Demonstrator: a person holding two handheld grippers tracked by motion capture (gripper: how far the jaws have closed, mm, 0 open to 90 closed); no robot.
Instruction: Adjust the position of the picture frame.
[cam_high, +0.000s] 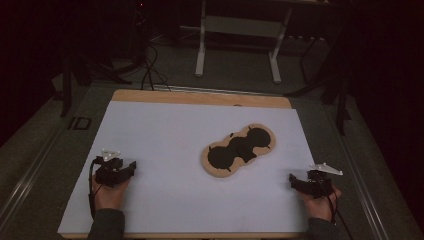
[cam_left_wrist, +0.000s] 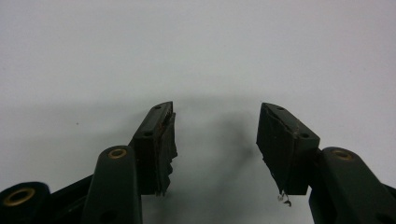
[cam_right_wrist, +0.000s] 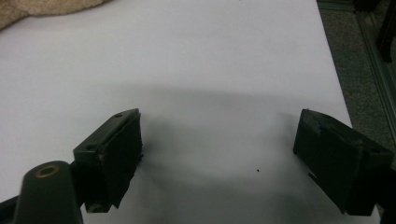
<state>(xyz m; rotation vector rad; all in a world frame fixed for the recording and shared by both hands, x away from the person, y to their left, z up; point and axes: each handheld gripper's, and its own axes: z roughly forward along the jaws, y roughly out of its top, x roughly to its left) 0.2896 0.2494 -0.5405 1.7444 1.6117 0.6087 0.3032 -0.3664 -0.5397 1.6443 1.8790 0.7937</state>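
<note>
A peanut-shaped tan pad (cam_high: 239, 150) with black round patches lies flat on the white sheet (cam_high: 165, 135), right of centre. My left gripper (cam_high: 131, 166) rests low at the sheet's left front, held by a hand, jaws apart with nothing between them. In the left gripper view its gripper (cam_left_wrist: 215, 140) hangs open over bare white sheet (cam_left_wrist: 196, 51). My right gripper (cam_high: 292, 178) sits at the sheet's right front edge, pointing left toward the pad. In the right gripper view its gripper (cam_right_wrist: 217, 154) stands wide open and empty, and a corner of the tan pad (cam_right_wrist: 37, 10) shows at top left.
The sheet covers a wooden board (cam_high: 200, 97) whose far edge shows. Beyond the table stand a white table frame (cam_high: 237, 45) and cables on a dark floor. The sheet's right edge and grey floor (cam_right_wrist: 364, 60) show in the right gripper view.
</note>
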